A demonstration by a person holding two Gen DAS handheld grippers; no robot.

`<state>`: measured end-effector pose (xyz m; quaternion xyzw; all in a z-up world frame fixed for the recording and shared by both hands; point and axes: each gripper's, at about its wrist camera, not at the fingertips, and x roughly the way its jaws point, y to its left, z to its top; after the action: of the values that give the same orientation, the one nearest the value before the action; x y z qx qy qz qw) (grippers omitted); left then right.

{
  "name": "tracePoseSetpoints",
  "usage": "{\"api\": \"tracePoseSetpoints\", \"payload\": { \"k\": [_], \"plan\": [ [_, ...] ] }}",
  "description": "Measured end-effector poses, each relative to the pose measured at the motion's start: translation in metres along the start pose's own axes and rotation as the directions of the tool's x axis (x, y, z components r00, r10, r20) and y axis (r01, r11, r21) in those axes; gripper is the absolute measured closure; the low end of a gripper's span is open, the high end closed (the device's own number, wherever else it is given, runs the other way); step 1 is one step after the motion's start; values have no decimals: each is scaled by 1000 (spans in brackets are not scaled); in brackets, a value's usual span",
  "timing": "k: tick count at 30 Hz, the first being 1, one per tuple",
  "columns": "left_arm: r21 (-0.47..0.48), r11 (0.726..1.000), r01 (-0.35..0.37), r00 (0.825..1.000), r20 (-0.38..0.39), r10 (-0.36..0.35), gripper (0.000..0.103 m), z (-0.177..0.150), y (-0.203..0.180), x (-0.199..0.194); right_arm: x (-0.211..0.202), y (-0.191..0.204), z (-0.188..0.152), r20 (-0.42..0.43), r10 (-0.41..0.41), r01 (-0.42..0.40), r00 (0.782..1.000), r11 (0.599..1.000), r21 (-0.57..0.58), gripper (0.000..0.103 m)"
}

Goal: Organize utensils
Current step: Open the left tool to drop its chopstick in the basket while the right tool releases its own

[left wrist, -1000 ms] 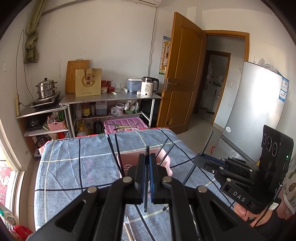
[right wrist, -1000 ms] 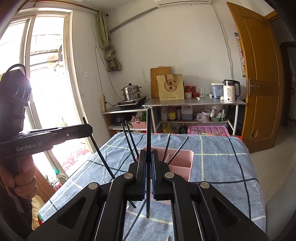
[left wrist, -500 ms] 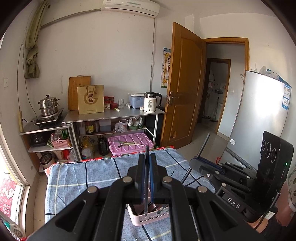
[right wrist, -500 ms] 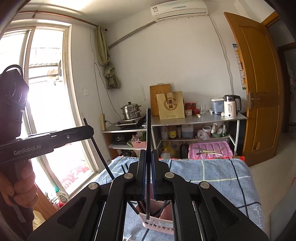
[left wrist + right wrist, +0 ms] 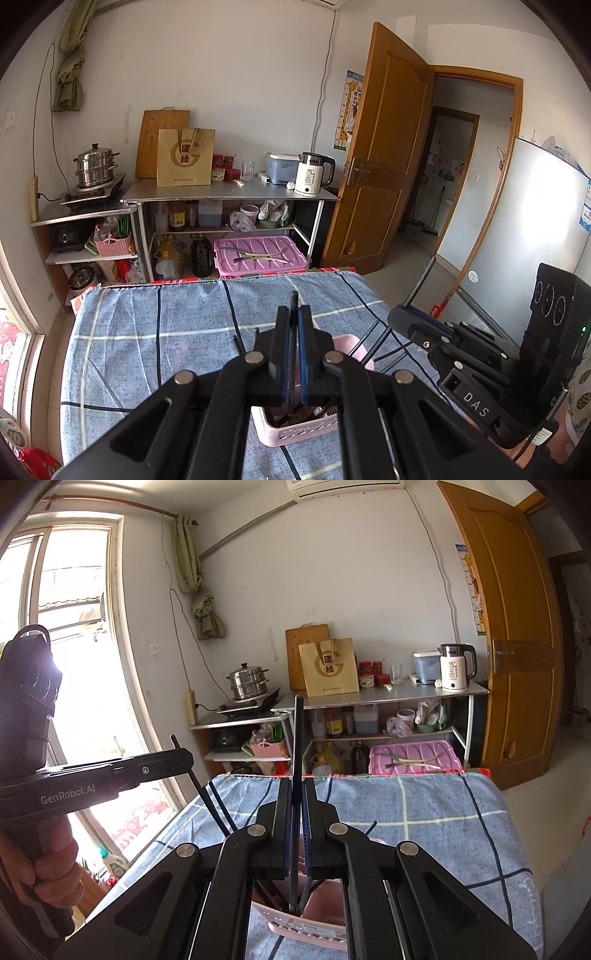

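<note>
Left wrist view: the left hand-held gripper [image 5: 294,345] clenched one black chopstick [image 5: 293,314] upright above the pink basket [image 5: 295,430], poised for dropping in

Right wrist view: the right hand-held gripper [image 5: 296,825] likewise clamped a second chopstick [image 5: 297,746], tip already inside the basket on the checked cloth [image 5: 424,812]

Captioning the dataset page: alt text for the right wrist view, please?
The right gripper is shut on a thin black chopstick, its lower tip inside a pink slotted plastic utensil basket on a blue checked tablecloth. The left gripper, at left, pinches another chopstick; kitchen shelves stand behind.
</note>
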<state>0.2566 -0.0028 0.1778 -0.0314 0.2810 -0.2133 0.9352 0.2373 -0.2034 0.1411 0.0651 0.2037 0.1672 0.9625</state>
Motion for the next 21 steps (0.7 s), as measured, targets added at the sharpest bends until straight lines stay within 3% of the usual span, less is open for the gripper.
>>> {"api": "tracePoseSetpoints", "payload": {
  "k": [13, 16, 21],
  "plan": [
    [-38, 999, -18, 995, -103, 14, 98, -33, 19, 34, 31, -15, -31, -155, -6, 11, 988, 999, 32, 97],
    [-47, 999, -24, 996, -90, 20, 97, -35, 21, 30, 28, -18, -30, -149, -14, 20, 989, 999, 38, 86],
    [-52, 998, -20, 999, -38, 18, 76, -33, 22, 15, 10, -15, -24, -109, -8, 10, 994, 1000, 24, 83]
  ]
}}
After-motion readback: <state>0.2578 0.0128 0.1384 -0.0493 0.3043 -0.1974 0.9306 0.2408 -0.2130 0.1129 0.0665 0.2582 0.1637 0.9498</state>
